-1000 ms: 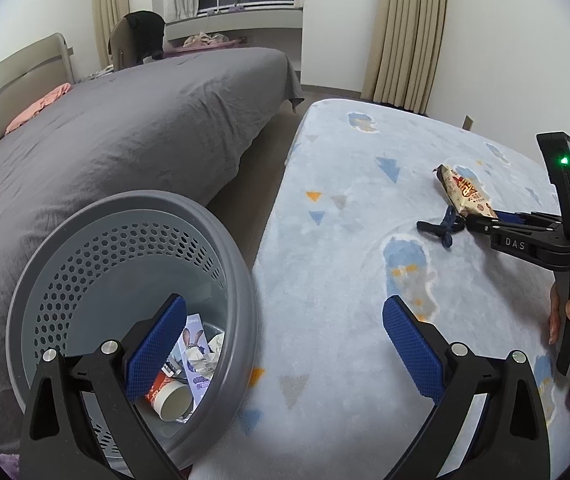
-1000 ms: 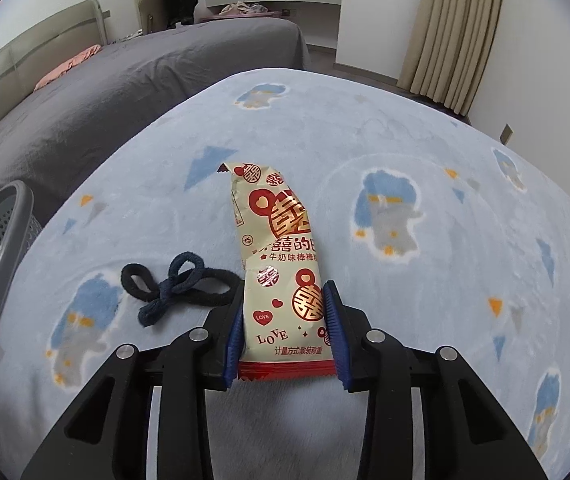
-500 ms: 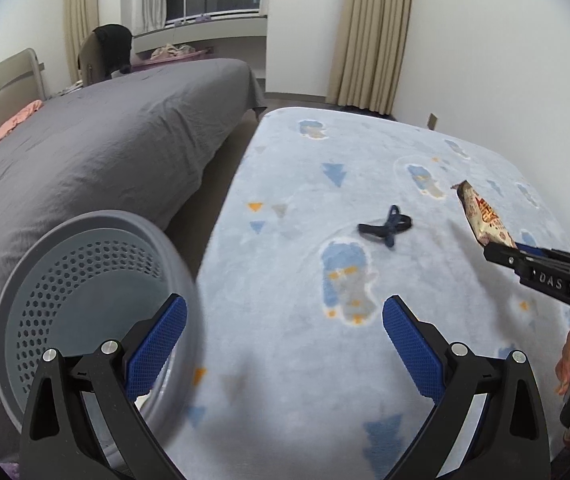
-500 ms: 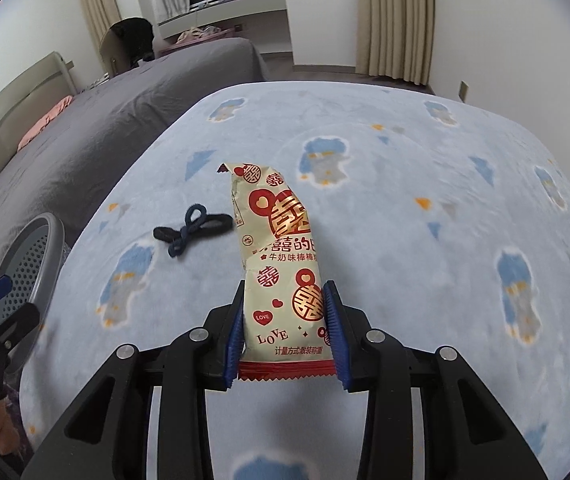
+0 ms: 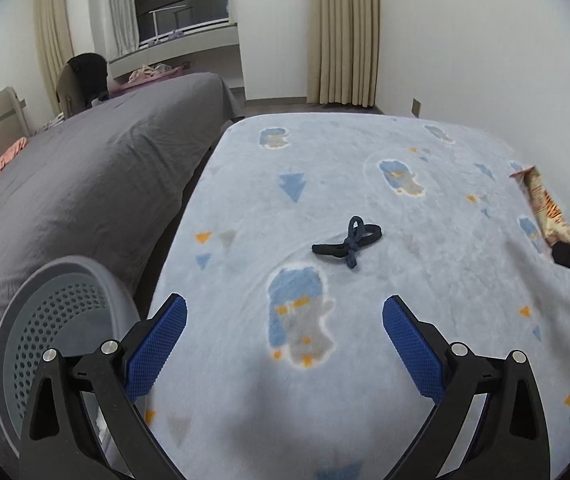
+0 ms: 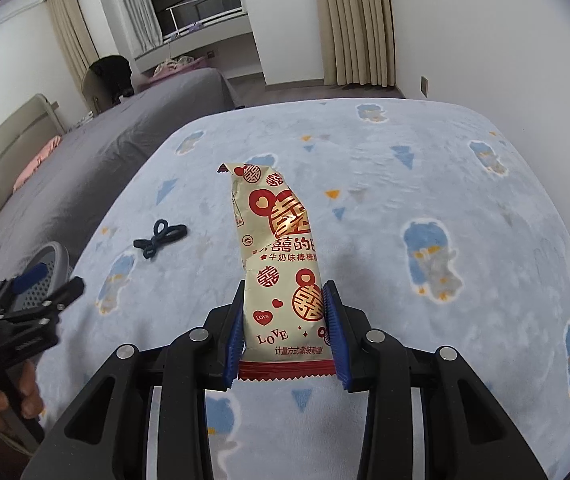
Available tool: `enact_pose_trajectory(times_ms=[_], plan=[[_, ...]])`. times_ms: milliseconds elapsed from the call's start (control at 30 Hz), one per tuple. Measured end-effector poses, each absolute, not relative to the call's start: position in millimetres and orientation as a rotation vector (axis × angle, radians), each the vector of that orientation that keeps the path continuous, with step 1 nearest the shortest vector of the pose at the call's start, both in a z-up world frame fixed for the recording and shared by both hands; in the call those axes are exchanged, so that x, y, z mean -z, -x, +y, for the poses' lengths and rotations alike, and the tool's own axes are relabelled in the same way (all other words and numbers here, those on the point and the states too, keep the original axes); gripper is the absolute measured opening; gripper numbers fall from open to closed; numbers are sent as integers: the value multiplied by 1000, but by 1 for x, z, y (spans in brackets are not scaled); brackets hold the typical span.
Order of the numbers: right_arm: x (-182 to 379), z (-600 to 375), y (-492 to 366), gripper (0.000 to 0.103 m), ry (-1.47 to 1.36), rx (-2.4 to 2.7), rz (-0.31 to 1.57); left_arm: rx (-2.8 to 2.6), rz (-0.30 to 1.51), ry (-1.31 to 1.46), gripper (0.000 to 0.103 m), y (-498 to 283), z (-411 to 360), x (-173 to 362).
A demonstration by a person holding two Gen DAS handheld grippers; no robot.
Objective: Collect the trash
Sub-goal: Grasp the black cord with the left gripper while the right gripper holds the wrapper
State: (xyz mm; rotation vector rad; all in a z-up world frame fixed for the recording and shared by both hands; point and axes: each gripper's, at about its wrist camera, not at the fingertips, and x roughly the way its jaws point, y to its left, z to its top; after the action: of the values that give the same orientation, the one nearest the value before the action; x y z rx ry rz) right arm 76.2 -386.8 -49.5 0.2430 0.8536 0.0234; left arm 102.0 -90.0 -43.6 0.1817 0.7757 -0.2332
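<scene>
Gripping, right gripper (image 6: pixel 285 328): jaws clamped on one snack wrapper (image 6: pixel 281 256).
Left gripper (image 5: pixel 285 340): jaws wide, empty.
Hair tie (image 5: pixel 347 243): one, 12 o'clock.
Basket (image 5: pixel 25 320): one, 9 o'clock, at blanket (image 5: pixel 325 160) edge.

In my left wrist view, the grey perforated plastic basket (image 5: pixel 51 322) at lower left is partly covered by my left gripper (image 5: pixel 283 344), so I cannot see what lies inside. At the right edge, the cream-and-red snack wrapper (image 5: pixel 547 210) and my right gripper's black tip are cut off. In my right wrist view, the wrapper's (image 6: pixel 281 256) printed text is folded out of sight along its right side.
</scene>
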Motion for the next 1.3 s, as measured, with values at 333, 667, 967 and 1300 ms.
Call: enact_pose_trajectory(times_ms=[333,667,967,1300], plan=[[36,-393,-79,35,-332,-96,825,257,847,-274,96,-156,-140,76],[29,-398,-83,35,-379,-129,823,259,880,-306,95,-183,-152,92],[30,-399,-85,35,-384,-121,826,386,907,-238,35,-172,-161,89],[27,-396,-83,35,-364,-110,808,408,907,-183,25,-132,-142,74]])
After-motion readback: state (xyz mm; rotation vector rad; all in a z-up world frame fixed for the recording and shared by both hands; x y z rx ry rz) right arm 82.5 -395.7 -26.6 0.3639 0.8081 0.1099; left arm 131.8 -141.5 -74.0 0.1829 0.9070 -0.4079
